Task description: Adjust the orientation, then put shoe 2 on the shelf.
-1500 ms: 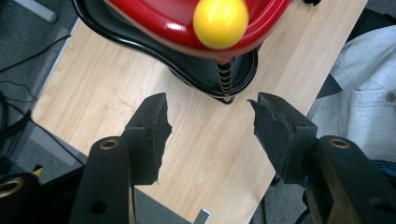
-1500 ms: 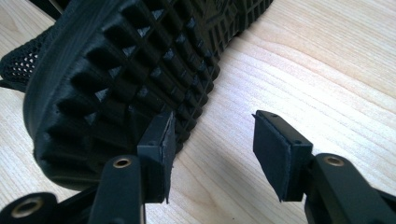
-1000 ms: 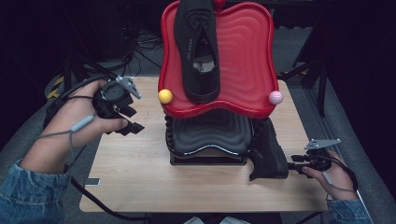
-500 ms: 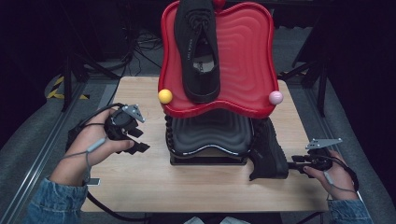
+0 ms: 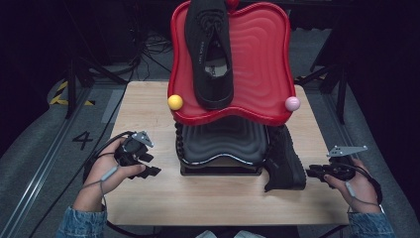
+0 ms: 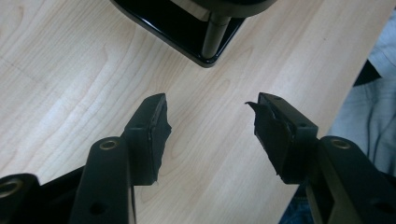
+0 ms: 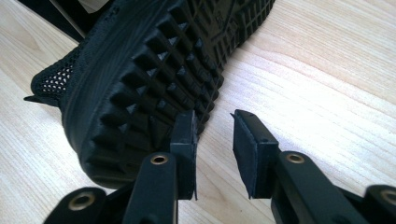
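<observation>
Second shoe lies on its side on the table beside the rack. Right gripper, jaws parted and empty, nears its sole; closing comes next, probably. Left gripper idles, spread.

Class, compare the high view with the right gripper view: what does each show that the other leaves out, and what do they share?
High view alone: the red tray with a black shoe lying on it, a yellow ball, a pink ball, the black stand, and the left tool held open over the table. Right gripper view alone: the studded sole and mesh side of the second shoe close up. Shared: that second shoe by the stand, the wooden table, and the right tool, open just beside the shoe.
</observation>
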### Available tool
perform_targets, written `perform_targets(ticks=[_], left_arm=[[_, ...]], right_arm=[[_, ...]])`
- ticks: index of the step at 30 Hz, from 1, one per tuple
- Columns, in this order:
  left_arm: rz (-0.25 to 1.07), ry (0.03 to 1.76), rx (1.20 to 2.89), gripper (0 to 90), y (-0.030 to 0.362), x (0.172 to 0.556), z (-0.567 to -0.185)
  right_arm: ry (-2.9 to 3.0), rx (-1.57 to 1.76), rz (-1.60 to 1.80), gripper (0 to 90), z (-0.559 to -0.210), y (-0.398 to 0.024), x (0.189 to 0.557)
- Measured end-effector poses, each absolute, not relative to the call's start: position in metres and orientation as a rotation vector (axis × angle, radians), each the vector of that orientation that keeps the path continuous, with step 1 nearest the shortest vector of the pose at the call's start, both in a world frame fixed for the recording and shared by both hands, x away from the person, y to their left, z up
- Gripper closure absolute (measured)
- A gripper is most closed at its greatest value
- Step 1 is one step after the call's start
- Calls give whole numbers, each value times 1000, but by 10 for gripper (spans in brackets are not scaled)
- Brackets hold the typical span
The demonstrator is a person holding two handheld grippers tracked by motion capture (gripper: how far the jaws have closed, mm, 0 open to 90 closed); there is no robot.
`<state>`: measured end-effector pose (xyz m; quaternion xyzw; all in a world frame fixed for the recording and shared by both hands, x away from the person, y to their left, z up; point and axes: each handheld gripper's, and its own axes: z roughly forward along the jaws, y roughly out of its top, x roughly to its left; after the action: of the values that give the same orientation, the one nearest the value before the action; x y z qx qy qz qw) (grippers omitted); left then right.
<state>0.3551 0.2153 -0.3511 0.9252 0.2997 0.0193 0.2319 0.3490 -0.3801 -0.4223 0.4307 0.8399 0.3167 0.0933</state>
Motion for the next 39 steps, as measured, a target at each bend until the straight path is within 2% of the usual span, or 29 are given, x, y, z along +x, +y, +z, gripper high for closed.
perform_targets(ticks=[6,13,32,39], left_arm=[[54,848,2500,439,218,355,-369],[14,884,2479,419,226,355,-384],[30,921,2533,395,223,354,-392],[37,915,2532,390,225,353,-392]], right_arm=[[2507,1258,920,767,-417,-376,348],[2512,1237,931,899,-402,-370,343],[2534,1116,976,900,-367,-336,334],[2609,1070,928,900,-375,-315,338]])
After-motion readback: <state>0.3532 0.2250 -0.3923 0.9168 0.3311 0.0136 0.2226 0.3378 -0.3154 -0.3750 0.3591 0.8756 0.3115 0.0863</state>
